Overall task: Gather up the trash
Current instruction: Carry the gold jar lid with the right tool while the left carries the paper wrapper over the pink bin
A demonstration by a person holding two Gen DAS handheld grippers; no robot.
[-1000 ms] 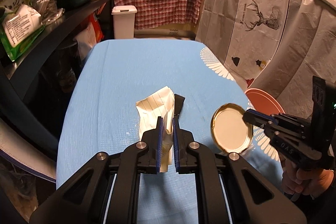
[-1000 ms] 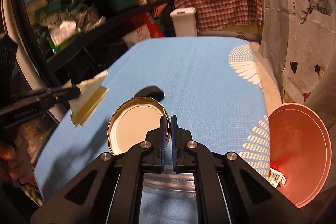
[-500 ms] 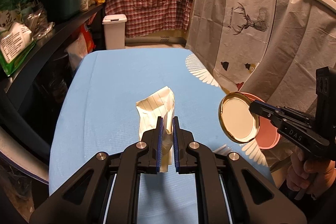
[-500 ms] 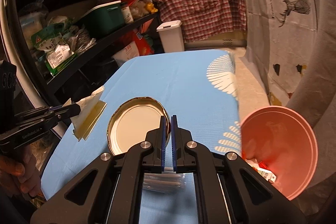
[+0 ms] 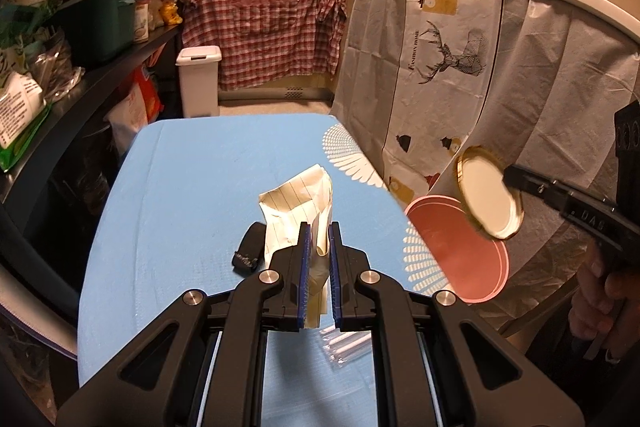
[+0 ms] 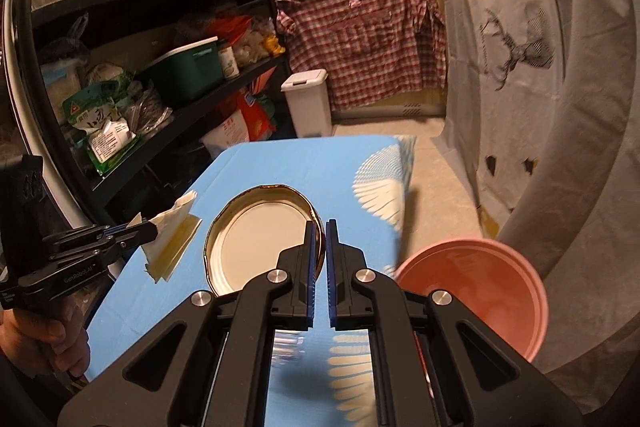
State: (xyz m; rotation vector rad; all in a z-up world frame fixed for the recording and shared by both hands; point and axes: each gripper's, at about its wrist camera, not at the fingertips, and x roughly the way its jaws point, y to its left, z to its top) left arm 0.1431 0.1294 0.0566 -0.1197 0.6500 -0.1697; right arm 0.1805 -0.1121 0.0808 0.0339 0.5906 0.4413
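Left wrist view, left tool (image 5: pixel 319 247) clamped on crumpled paper (image 5: pixel 298 203) above the blue counter (image 5: pixel 192 187), black scrap (image 5: pixel 249 253) just left, right tool (image 6: pixel 319 251) clamped on a jar lid (image 6: pixel 256 239) held over the pink bin (image 5: pixel 456 251) at right.

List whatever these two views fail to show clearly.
- Clear plastic item, left wrist view: mostly hidden beneath the left gripper; its kind is unclear.
- Pink bin contents, right wrist view: near part behind the right gripper.
- Black object on the table: too small to identify.
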